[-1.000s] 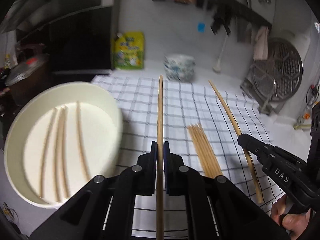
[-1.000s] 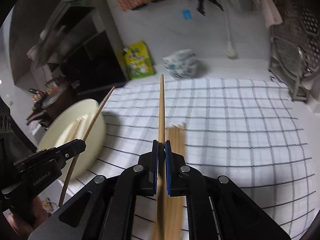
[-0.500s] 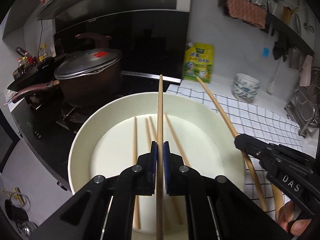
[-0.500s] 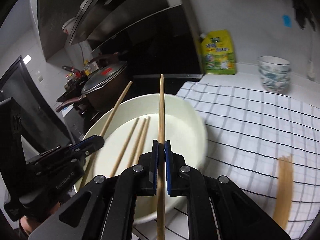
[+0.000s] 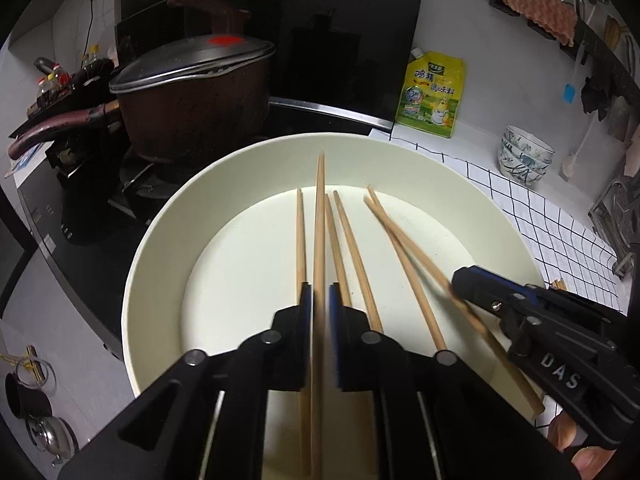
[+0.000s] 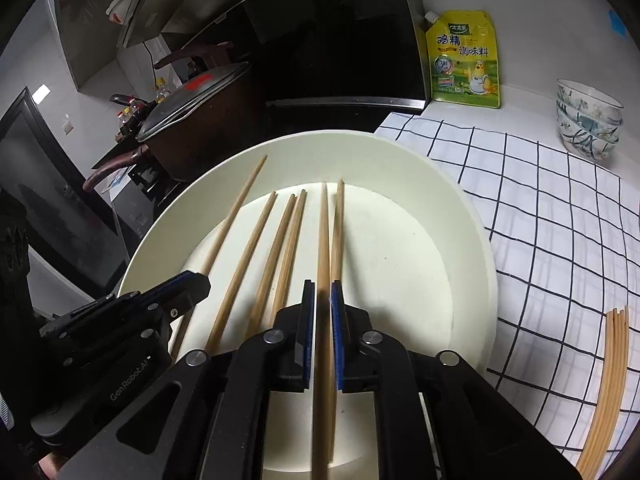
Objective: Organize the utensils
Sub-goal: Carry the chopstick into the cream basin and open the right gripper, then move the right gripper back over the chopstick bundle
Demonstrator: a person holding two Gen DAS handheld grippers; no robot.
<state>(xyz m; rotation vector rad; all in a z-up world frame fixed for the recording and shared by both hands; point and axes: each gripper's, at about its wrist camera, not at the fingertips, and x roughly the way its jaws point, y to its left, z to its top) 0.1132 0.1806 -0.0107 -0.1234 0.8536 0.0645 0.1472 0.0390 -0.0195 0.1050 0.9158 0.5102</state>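
**Releasing 2 chopsticks over the cream dish**

Filling the middle of both views, the cream dish (image 5: 160,264) sits at the edge of the checked cloth (image 6: 540,208), serving as the collecting place for the chopsticks. Several chopsticks already lie side by side on its floor (image 5: 348,240), all pointing the same way, which keeps the set tidy. At lower right of the right view, a loose bundle (image 6: 612,360) waits on the cloth.

The left gripper (image 5: 319,300) hangs over the dish; its jaws have just been opening, and its chopstick (image 5: 319,216) stands in the gap, freed. The right gripper (image 6: 323,300) does likewise with its chopstick (image 6: 323,240), jaws just parted.
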